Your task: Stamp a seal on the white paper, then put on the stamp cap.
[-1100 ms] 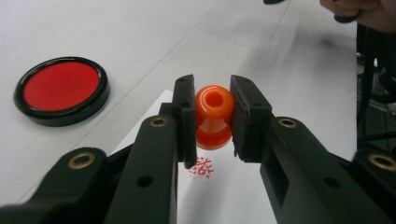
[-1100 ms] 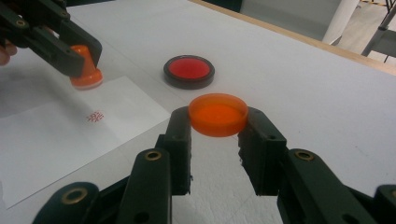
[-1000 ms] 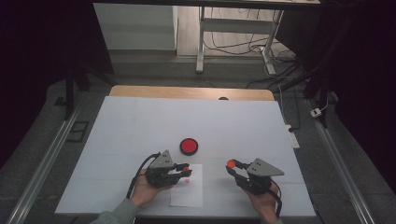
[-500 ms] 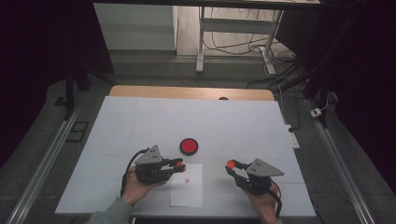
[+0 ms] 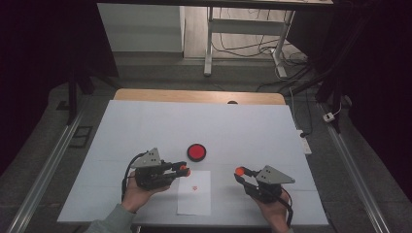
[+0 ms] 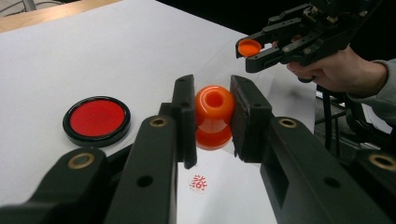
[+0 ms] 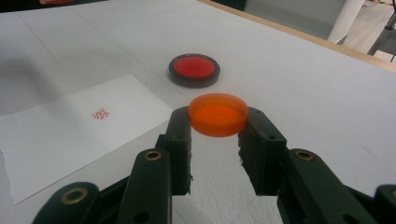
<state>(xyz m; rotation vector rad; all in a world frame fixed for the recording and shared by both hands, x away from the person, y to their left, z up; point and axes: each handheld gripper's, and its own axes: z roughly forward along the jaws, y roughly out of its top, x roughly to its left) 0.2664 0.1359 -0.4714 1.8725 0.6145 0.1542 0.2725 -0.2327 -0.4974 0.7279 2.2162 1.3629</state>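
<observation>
Both grippers grip: left gripper (image 6: 212, 121) clamps the orange stamp (image 6: 214, 116), right gripper (image 7: 217, 126) its cap (image 7: 218, 114). Paper (image 5: 194, 191) is stamped; next likely recapping, needing careful alignment.

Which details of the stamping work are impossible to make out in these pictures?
- Stamp face: left gripper view, it points away from the camera, toward the paper.
- Red mark design: too small in the high view; in the left gripper view its left edge sits close behind a jaw of the left hand-held gripper.
- Underside of the orange cap in the right hand-held gripper: right gripper view, hidden by the cap itself.
- Ink pad wetness: not readable.
</observation>
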